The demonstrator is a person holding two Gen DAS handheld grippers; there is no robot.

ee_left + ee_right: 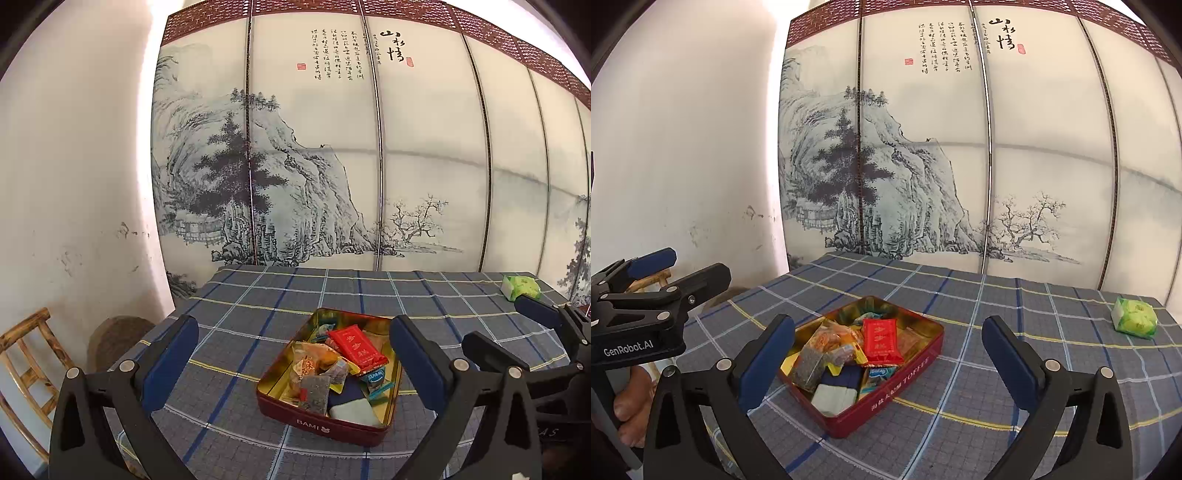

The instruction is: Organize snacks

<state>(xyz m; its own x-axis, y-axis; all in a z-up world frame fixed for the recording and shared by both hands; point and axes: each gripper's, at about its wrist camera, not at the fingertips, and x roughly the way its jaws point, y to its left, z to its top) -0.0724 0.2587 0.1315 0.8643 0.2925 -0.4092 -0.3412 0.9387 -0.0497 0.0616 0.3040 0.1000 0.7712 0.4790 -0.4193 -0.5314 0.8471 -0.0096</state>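
Left gripper (295, 369): jaws spread wide, nothing between the pads. Directly ahead of it and slightly below, a red tin (314, 422) marked BAMI sits open on the plaid tablecloth (258, 295), gold inside.

Tin holds mixed snacks: a red wrapped bar (356, 347) on top, an orange-printed clear packet (310, 363) to its left, a grey speckled packet (314, 391) nearest the gripper.

Right gripper (888, 363): jaws also spread wide, empty; the tin lies ahead, left of centre. Green snack pack (1134, 318) sits far to its right, well apart from the tin, near the table's edge.

Painted landscape screen (332, 166) behind the table.
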